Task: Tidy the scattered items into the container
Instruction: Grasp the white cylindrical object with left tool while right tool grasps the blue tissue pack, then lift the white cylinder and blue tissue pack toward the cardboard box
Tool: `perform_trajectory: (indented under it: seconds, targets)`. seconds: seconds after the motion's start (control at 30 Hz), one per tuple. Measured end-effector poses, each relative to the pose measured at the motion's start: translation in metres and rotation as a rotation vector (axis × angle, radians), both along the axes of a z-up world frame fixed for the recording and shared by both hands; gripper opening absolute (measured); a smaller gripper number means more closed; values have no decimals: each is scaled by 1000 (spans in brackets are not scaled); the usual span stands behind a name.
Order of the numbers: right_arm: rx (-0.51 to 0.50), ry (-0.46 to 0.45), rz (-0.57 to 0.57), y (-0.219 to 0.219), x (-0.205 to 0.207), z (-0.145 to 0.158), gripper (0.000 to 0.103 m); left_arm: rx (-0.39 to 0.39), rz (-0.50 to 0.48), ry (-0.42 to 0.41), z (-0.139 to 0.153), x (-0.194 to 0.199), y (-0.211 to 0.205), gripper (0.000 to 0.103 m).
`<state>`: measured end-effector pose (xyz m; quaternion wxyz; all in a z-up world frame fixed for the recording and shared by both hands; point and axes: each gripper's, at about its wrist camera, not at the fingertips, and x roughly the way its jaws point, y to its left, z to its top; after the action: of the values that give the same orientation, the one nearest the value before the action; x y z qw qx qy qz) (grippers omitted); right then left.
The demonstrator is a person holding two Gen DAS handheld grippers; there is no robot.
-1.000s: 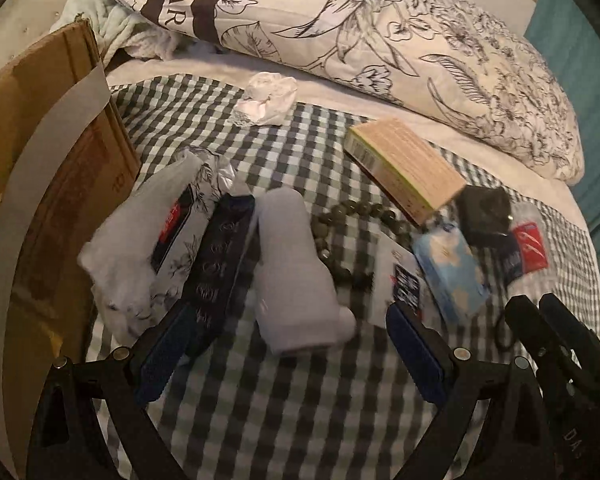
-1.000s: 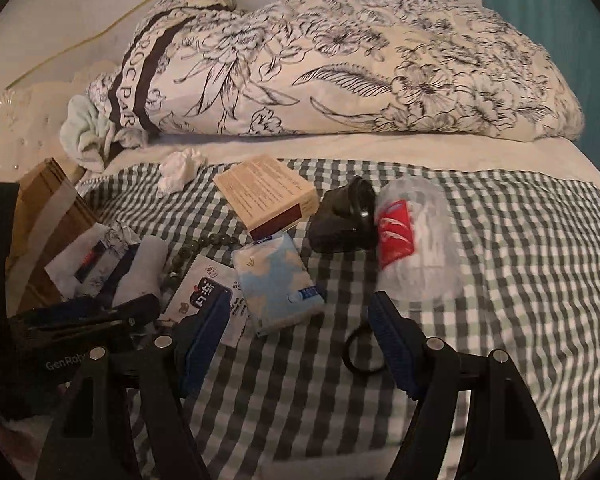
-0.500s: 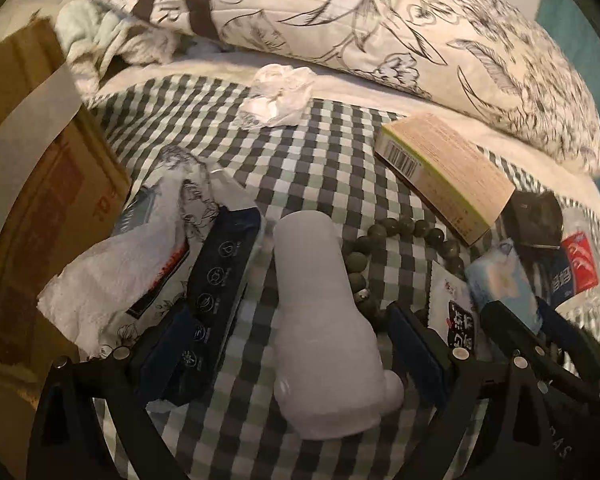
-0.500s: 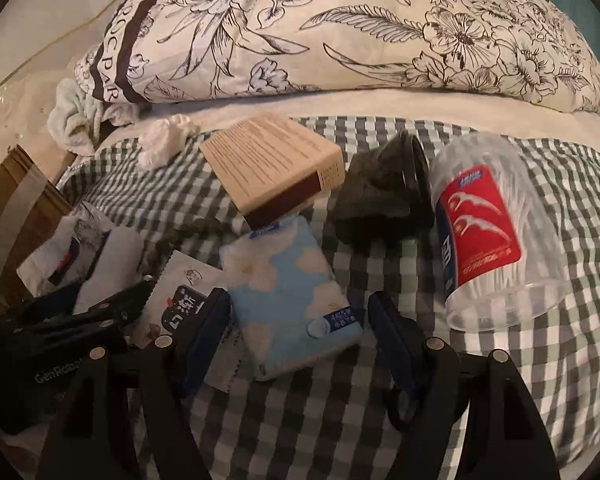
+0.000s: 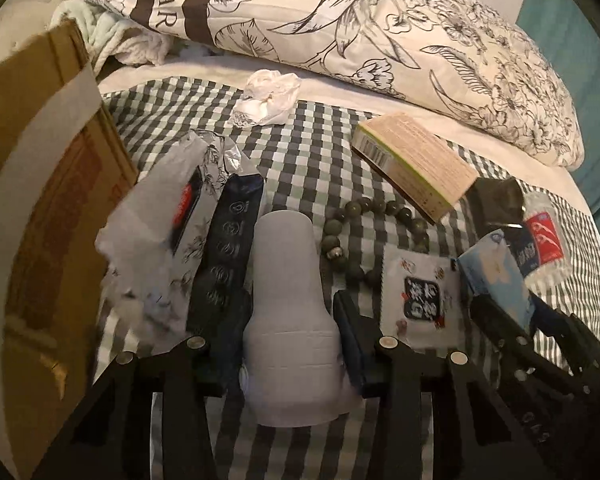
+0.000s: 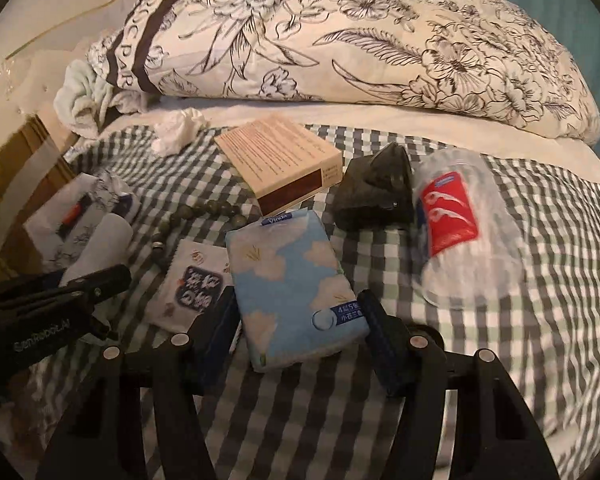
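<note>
Up at the head of the bed lies a long flowered pillow, and the checked cover below it carries the clutter. Off to the left stands a cardboard box, the container, apart from both tools. Next in size, a clear tub with a red label lies on its side at the right, touching a dark lump. A tan carton sits tilted behind a blue tissue pack; the right gripper has this pack between its fingers, which are closing, and the pads look to be touching its sides. A white bottle lies flat between the fingers of the left gripper, also closing, the pads at its flanks though a firm grip cannot be told. Beside it lie a dark blue packet, a white sachet, a string of green beads and a crumpled tissue
</note>
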<state>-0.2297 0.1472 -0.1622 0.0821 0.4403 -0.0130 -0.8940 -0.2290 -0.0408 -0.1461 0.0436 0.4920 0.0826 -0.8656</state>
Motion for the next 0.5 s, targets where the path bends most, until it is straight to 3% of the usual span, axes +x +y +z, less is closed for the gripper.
perform_trajectory:
  seconds: [0.5]
  targets:
    - [-75, 15, -30, 8, 68, 63, 60, -27, -73, 83, 66, 58, 18, 44]
